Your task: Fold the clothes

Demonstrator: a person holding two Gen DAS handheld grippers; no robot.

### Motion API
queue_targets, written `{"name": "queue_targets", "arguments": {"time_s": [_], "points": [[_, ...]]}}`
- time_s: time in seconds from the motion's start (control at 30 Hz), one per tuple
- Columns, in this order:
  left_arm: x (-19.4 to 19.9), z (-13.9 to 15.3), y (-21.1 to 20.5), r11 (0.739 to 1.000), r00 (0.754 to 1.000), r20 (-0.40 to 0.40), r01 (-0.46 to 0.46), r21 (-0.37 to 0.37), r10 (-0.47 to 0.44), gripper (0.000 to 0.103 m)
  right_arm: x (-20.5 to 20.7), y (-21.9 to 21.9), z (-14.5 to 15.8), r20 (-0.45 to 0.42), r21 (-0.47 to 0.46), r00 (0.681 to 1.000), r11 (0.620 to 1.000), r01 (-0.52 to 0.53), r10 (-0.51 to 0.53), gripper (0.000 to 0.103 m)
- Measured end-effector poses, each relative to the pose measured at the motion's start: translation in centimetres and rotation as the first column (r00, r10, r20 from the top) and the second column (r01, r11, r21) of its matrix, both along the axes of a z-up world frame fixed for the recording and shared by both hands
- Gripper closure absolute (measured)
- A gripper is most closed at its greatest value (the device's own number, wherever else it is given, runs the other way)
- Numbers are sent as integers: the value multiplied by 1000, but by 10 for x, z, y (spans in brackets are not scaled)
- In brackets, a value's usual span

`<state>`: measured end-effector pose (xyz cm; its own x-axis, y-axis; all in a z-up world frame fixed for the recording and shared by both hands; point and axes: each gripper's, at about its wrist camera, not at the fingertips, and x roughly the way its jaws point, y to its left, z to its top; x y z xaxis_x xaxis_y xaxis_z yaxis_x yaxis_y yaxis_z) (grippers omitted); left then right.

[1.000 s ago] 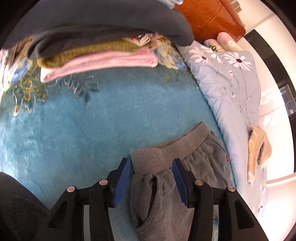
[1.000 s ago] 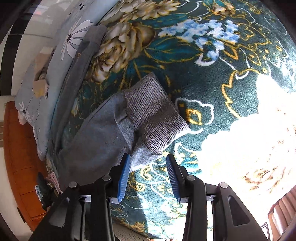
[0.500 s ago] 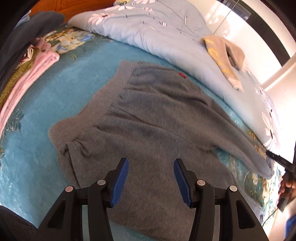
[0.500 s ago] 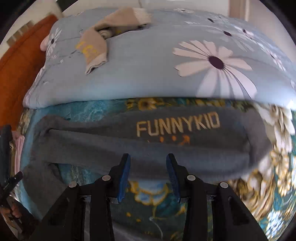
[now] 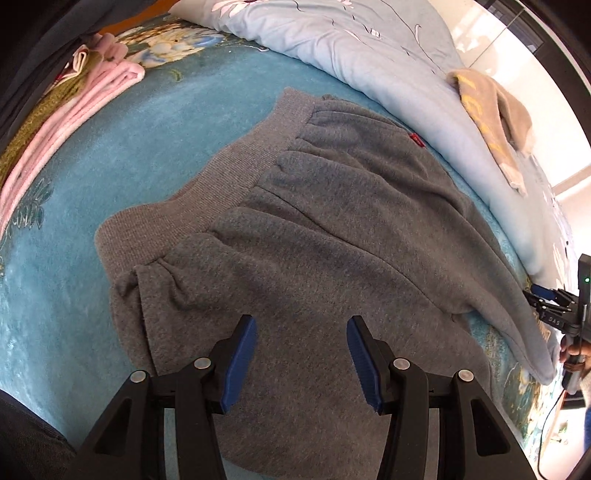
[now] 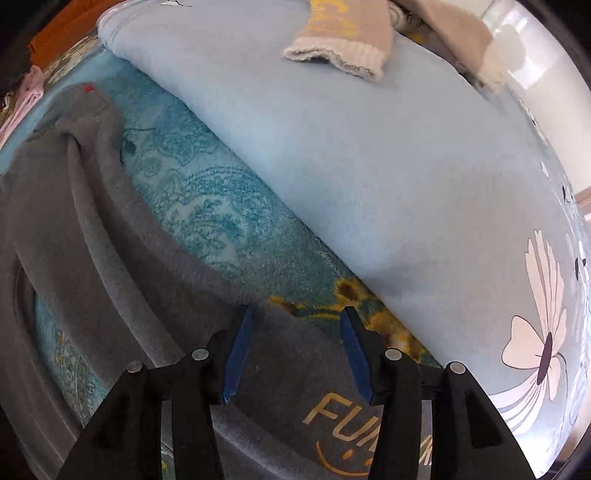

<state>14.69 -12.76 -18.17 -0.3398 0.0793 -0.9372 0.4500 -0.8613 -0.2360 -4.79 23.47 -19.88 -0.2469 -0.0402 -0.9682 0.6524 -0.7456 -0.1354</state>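
Note:
Grey sweatpants lie spread on a teal floral blanket, ribbed waistband toward the upper left. My left gripper is open and empty, just above the seat of the pants. In the right wrist view one pant leg runs from upper left to the bottom, with gold lettering. My right gripper is open and empty over that leg's upper edge. It also shows at the right edge of the left wrist view.
A folded stack of pink and olive clothes lies at the left. A light blue flowered quilt borders the pants on the far side, with a beige garment on it.
Both grippers have swung from the waistband and a cuff to the middle of the pants. The left now looks over the seat; the right has come closer to the lettered leg.

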Motion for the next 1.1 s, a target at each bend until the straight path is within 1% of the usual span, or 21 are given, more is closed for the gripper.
{"name": "queue_targets", "arguments": {"time_s": [0.1,0.17,0.2,0.23,0.27,0.33,0.37,0.4,0.47,0.53,0.57,0.63,0.7,0.77,0.8,0.83,0.87,0.93,0.97,1.03,1.1], "points": [[-2,1,4,999,1000,5,25,-20,-25,48,3,5,-1,55,-17,998,1000,-4,5,52],[-2,3,4,999,1000,-4,24,-33,-24,48,8,6,-3,78,-16,997,1000,-8,9,61],[-1,4,3,999,1000,-9,20,-32,-21,48,10,6,-2,79,-17,997,1000,-12,14,72],[0,4,2,999,1000,-14,14,-28,-14,48,13,4,-2,69,-6,997,1000,-22,22,86],[0,5,0,1000,1000,-21,5,-25,-5,48,17,2,-1,55,12,998,999,-35,35,94],[1,7,-4,1000,999,-36,-16,-18,15,48,21,-1,2,23,49,998,997,-66,65,97],[2,8,-5,1000,999,-44,-26,-15,25,48,19,0,6,-11,58,998,997,-57,57,98],[3,9,-7,999,998,-49,-34,-10,33,48,14,3,13,-56,61,998,998,-28,32,98],[5,11,-11,999,997,-59,-53,-4,52,48,-2,16,26,-119,23,989,995,94,-91,98],[7,14,-16,997,994,-75,-81,-1,81,48,-14,21,29,-123,7,979,987,163,-161,98],[9,16,-19,995,992,-83,-95,1,95,48,-15,20,28,-127,24,978,985,170,-166,98],[11,19,-24,992,987,-99,-123,4,123,48,-13,14,24,-146,83,980,985,151,-138,98],[14,21,-29,988,982,-114,-151,9,151,48,-9,12,22,-158,114,978,982,152,-133,98],[17,23,-35,982,973,-130,-188,19,189,48,-6,15,25,-172,119,974,978,170,-148,91],[19,23,-40,977,969,-128,-212,28,213,48,-4,18,29,-187,116,969,976,186,-163,80],[21,22,-44,971,964,-121,-234,38,237,48,-2,23,35,-207,112,962,972,206,-180,64],[24,20,-48,965,959,-114,-257,47,261,48,1,28,43,-227,94,953,969,227,-201,59],[29,18,-56,951,946,-99,-302,65,307,48,13,45,65,-253,11,927,958,287,-275,57],[32,17,-60,943,939,-92,-324,73,330,48,22,56,76,-254,-43,911,945,324,-324,57],[37,15,-68,925,924,-76,-369,90,375,48,44,80,94,-228,-159,872,900,406,-434,52],[42,13,-77,905,906,-59,-412,106,419,48,66,102,102,-166,-239,831,839,488,-531,52]]}}
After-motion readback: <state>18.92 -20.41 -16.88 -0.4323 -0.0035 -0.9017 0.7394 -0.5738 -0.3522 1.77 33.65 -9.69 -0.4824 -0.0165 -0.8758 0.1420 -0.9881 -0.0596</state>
